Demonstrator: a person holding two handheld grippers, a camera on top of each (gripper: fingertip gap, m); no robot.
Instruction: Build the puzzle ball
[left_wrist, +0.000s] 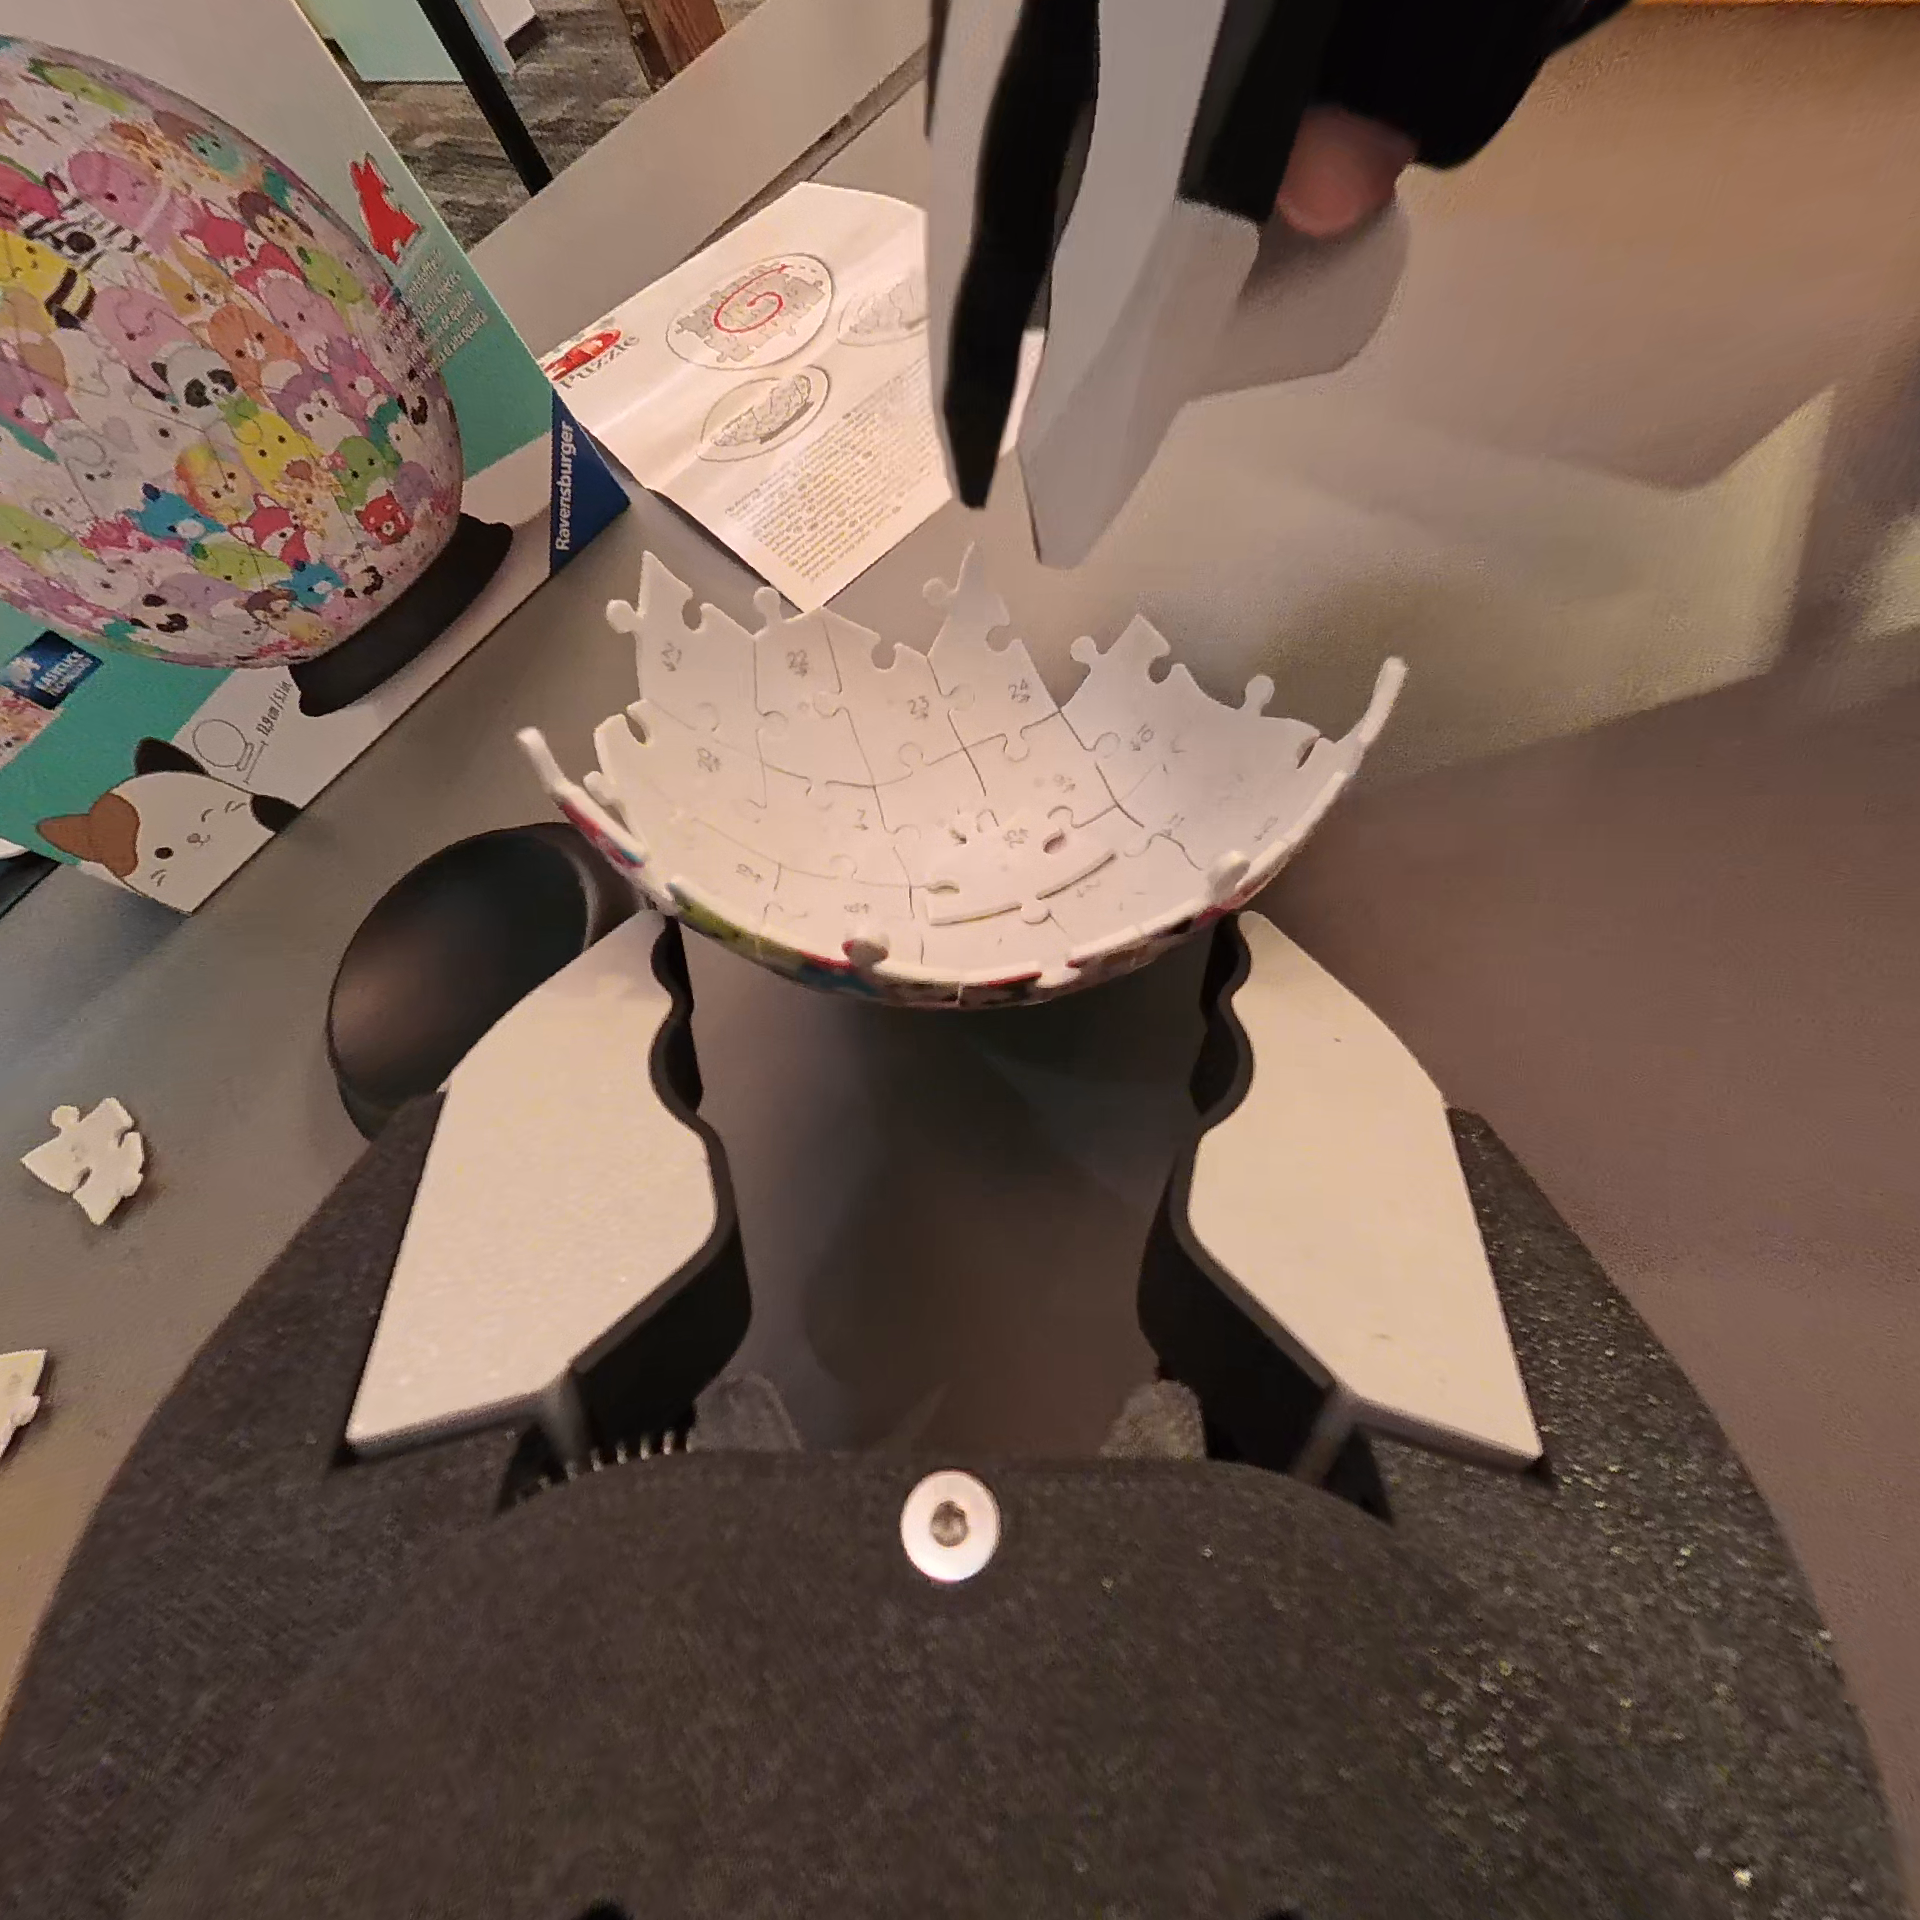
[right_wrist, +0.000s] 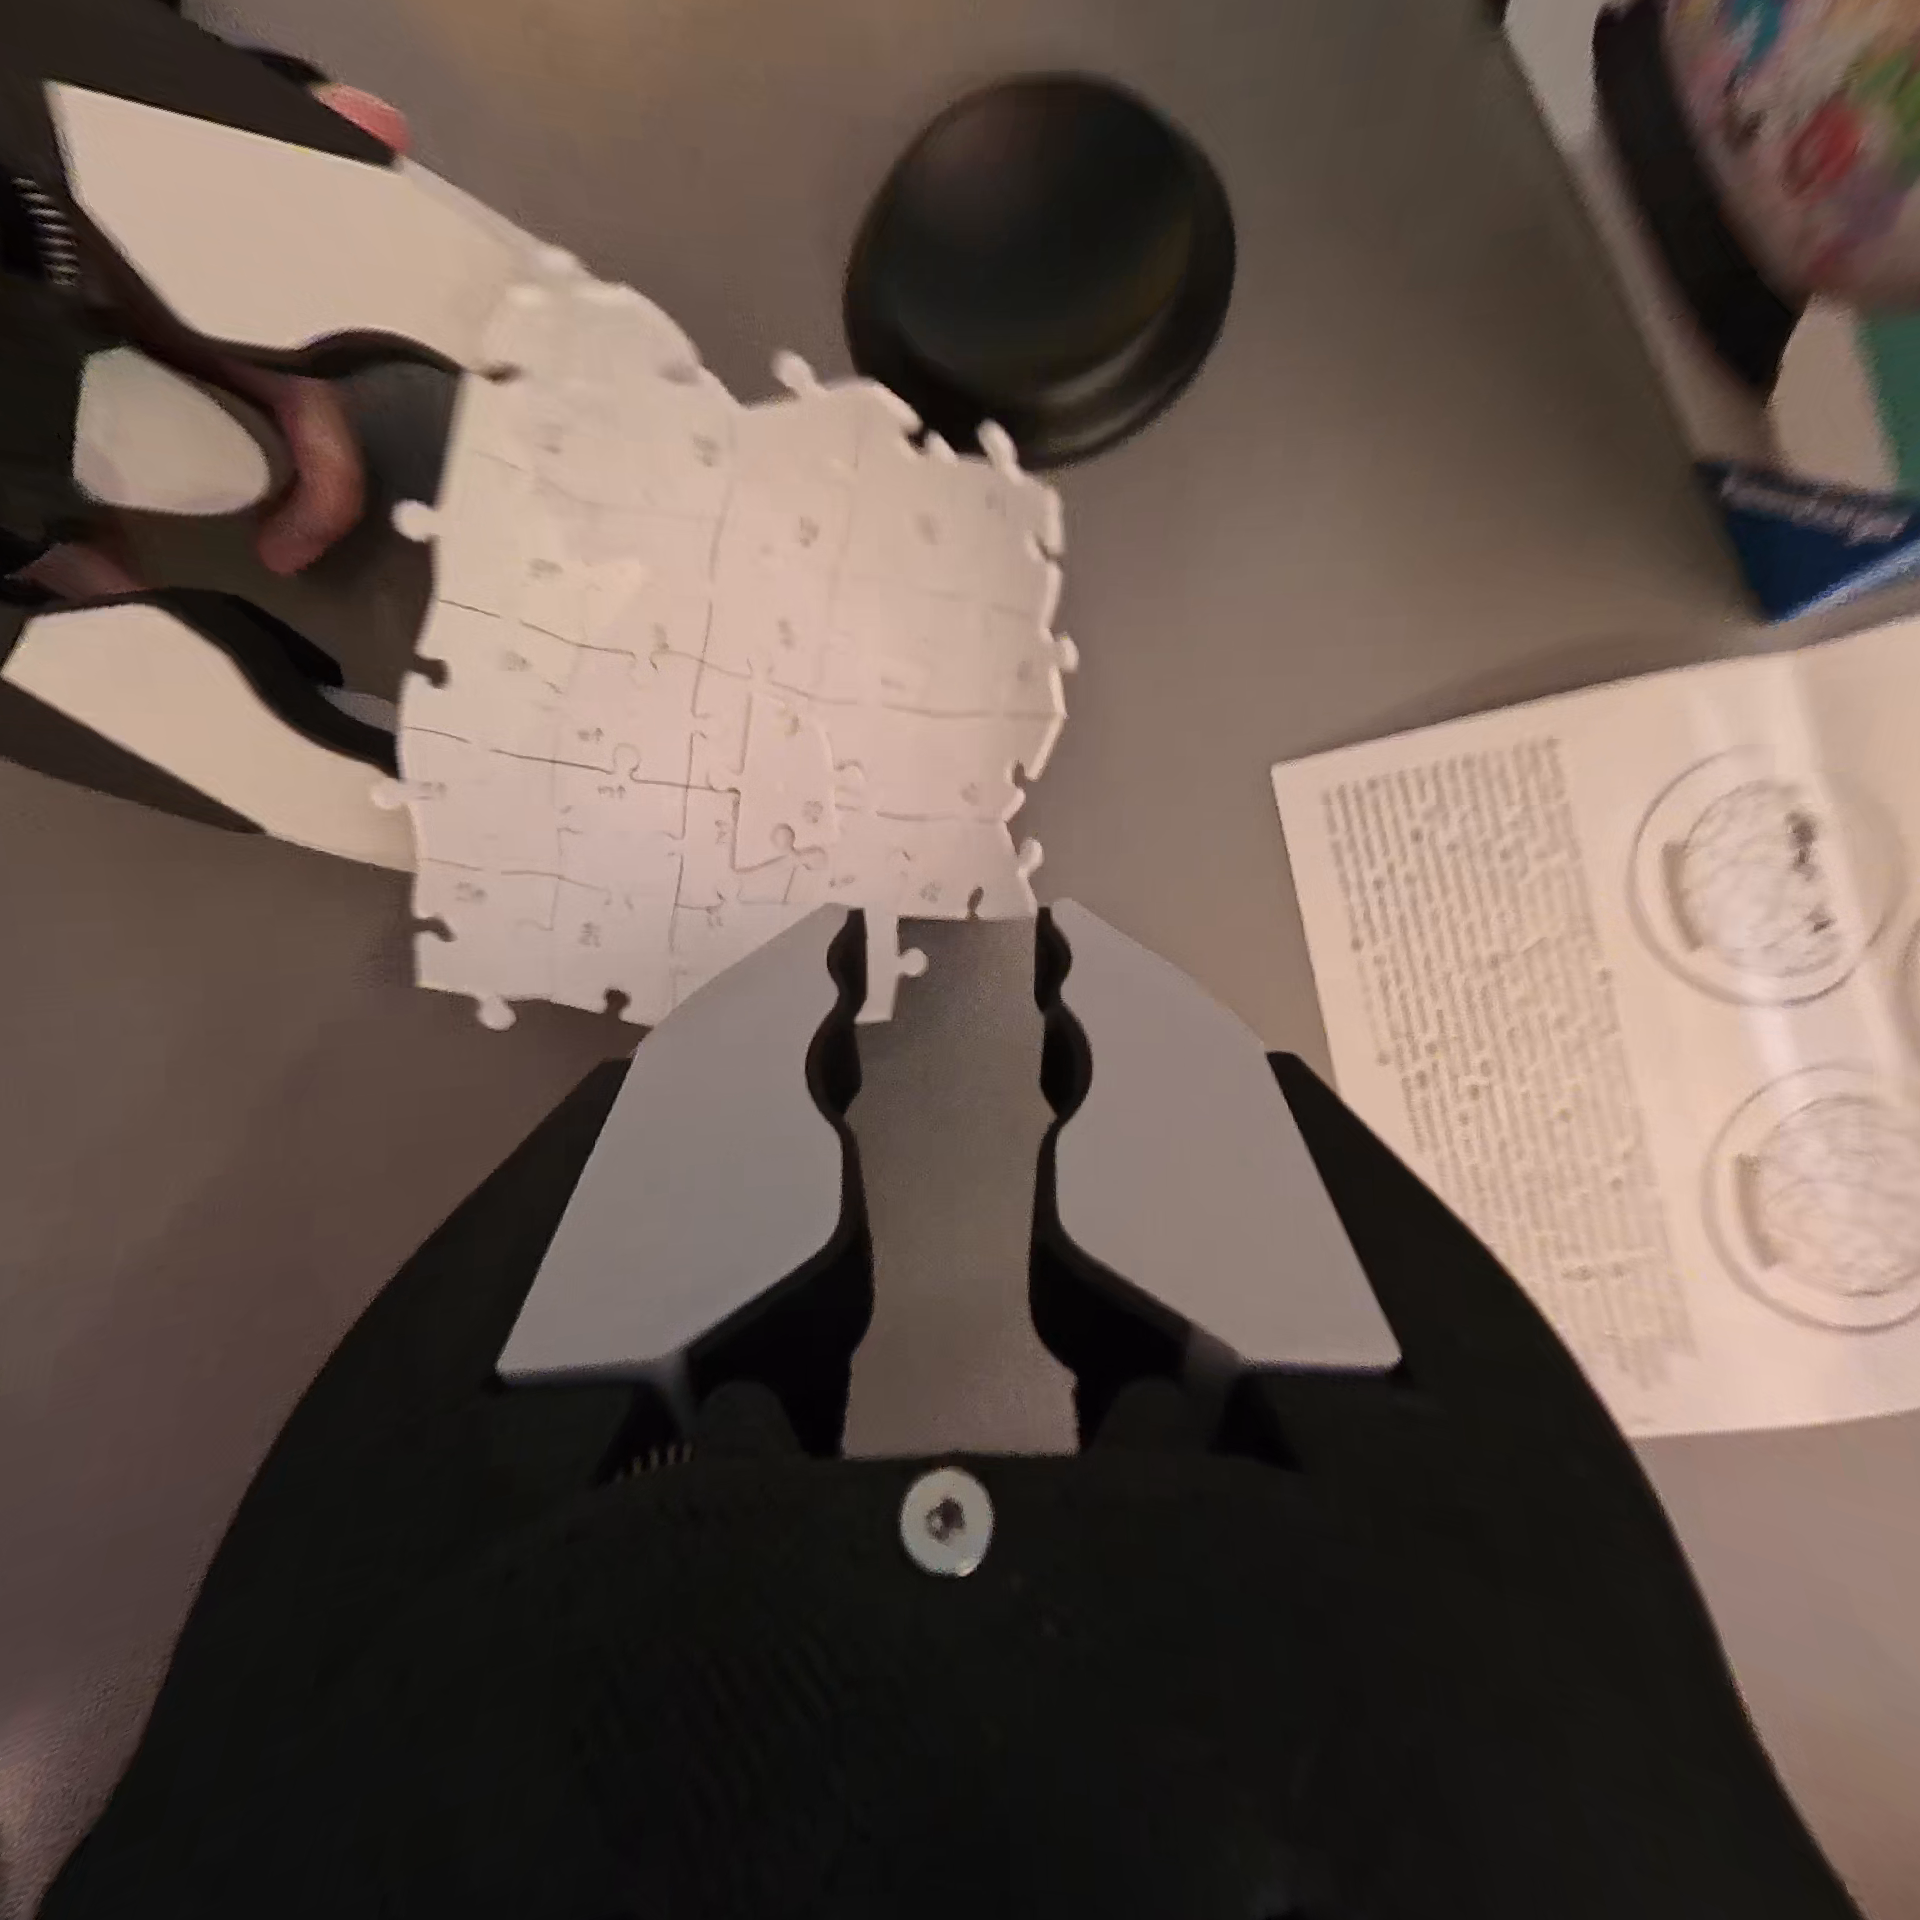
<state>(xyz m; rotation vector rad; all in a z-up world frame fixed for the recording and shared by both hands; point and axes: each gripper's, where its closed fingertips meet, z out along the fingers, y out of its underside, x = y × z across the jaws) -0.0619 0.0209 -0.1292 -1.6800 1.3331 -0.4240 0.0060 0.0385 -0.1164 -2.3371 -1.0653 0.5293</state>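
between the spread left gripper (left_wrist: 951, 935) fingers sits the half-built puzzle ball (left_wrist: 966, 810) (white inside); right gripper (right_wrist: 945, 914) spread above.

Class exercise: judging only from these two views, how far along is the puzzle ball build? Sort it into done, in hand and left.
Done: a bowl-shaped lower shell of interlocked pieces.
In hand: the left hand-held gripper stands open at the shell's near rim; whether it grips is unclear. The right hand-held gripper, open, hangs over the shell.
Left: the upper half is missing, loose pieces lie on the table, and the black stand is unused.
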